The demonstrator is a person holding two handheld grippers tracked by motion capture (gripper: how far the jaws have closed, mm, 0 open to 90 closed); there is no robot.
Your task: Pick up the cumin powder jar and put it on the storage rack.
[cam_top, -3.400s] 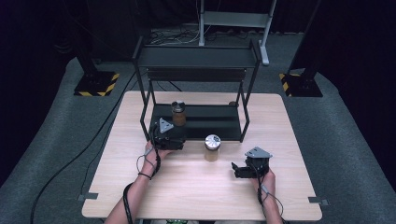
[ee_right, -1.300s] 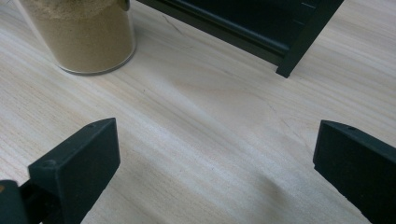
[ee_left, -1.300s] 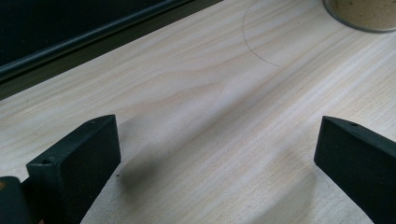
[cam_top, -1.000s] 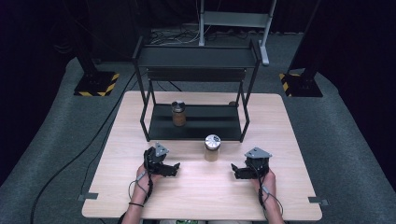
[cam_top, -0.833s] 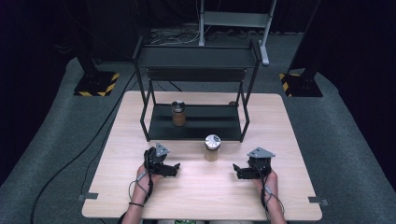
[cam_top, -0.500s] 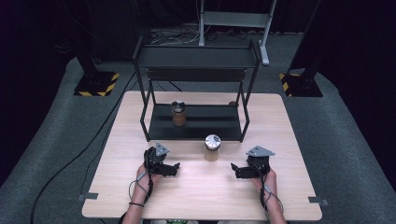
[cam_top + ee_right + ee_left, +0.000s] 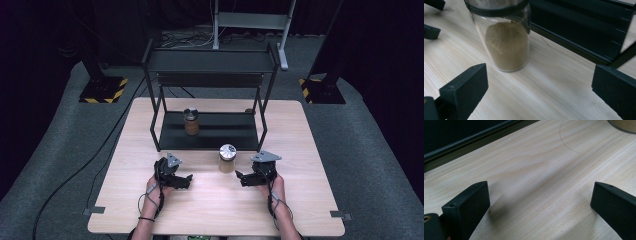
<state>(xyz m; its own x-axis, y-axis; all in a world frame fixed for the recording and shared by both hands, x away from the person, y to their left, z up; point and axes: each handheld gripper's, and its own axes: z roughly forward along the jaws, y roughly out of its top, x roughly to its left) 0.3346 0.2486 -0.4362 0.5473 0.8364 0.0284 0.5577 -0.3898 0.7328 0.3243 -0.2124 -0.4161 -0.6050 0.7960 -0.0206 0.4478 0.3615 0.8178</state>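
A glass jar (image 7: 227,159) of brown powder with a silver lid stands on the wooden table (image 7: 310,150), just in front of the black rack (image 7: 210,62). A second, similar jar (image 7: 191,121) stands on the rack's lower shelf. My left gripper (image 7: 188,180) rests low on the table left of the front jar, open and holding nothing; in the left gripper view (image 7: 539,202) the jar's base (image 7: 624,125) shows at the top right. My right gripper (image 7: 240,177) sits right of that jar, open, with the jar (image 7: 506,45) a little ahead of its jaws.
The rack's lower shelf edge (image 7: 586,32) runs close behind the front jar. Dark stands with striped bases (image 7: 102,90) rise from the grey floor beyond the table. A cable (image 7: 85,160) trails off the table's left side.
The left gripper has drawn back from the rack's lower shelf to the table front, leaving the jar on the shelf. Over the last second the right gripper has barely shifted.
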